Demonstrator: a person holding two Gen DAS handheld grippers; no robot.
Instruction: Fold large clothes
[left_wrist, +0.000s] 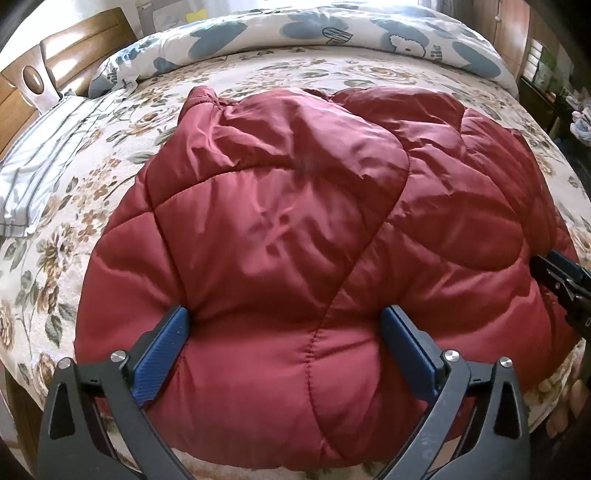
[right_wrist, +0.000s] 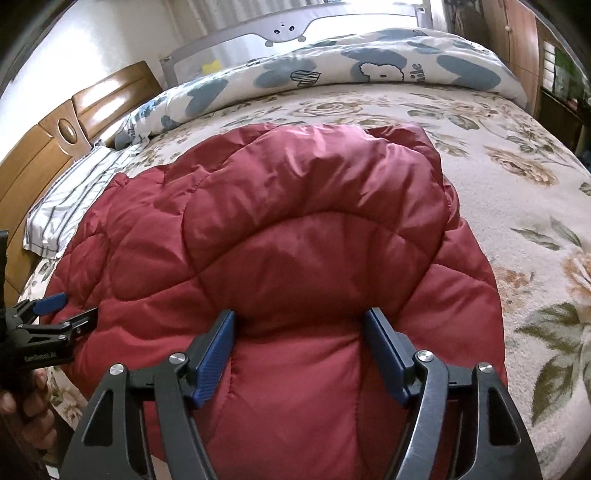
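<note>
Bed with floral bedspread (left_wrist: 258, 74), beige ground, brown roses and green leaves, fills the view. Rolled duvet (left_wrist: 332, 33), white with blue patches and a cartoon print, lies across the far side at 12 o'clock. Striped white and grey cloth (left_wrist: 40, 173) rests at 9 o'clock near the wooden headboard (left_wrist: 85, 44). Grey bed rail (right_wrist: 258, 40) with a printed cartoon face stands behind the duvet. Wooden cabinet (right_wrist: 517, 40) stands at 2 o'clock.
</note>
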